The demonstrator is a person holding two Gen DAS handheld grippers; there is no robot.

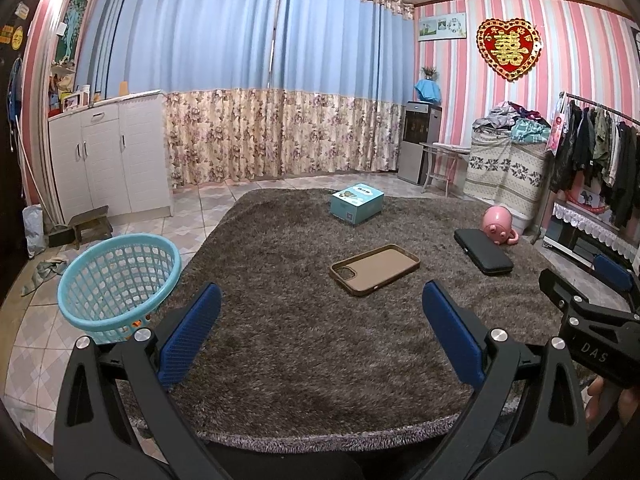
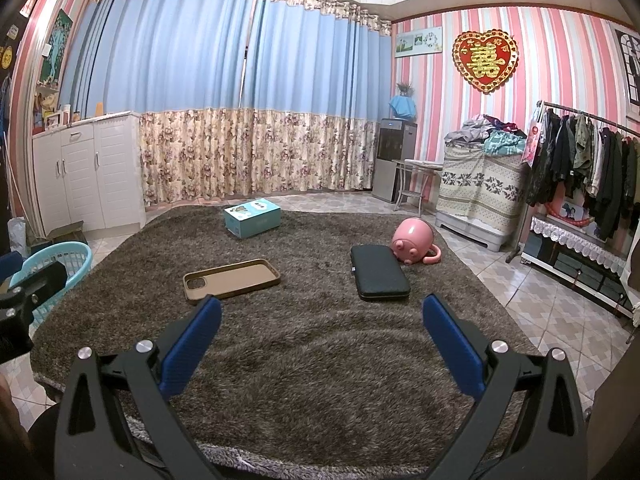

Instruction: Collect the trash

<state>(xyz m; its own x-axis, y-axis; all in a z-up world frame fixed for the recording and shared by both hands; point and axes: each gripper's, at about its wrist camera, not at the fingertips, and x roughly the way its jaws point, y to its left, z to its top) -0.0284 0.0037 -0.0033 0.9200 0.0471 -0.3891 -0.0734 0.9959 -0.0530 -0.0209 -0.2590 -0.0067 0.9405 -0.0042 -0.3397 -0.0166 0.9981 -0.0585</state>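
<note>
The left gripper (image 1: 322, 334) and the right gripper (image 2: 322, 334) both have their blue fingers (image 1: 191, 336) spread wide, holding nothing. On the brown rug (image 1: 300, 340) lie a brown phone case (image 1: 374, 269), a black case (image 1: 483, 251), a pink piggy cup (image 1: 499, 225) on its side and a blue box (image 1: 357, 203). A blue basket (image 1: 116, 284) sits tilted at the rug's left edge.

Blue curtains (image 1: 240, 40), white cabinet (image 1: 108, 152) (left), clothes rack (image 2: 592, 160).
</note>
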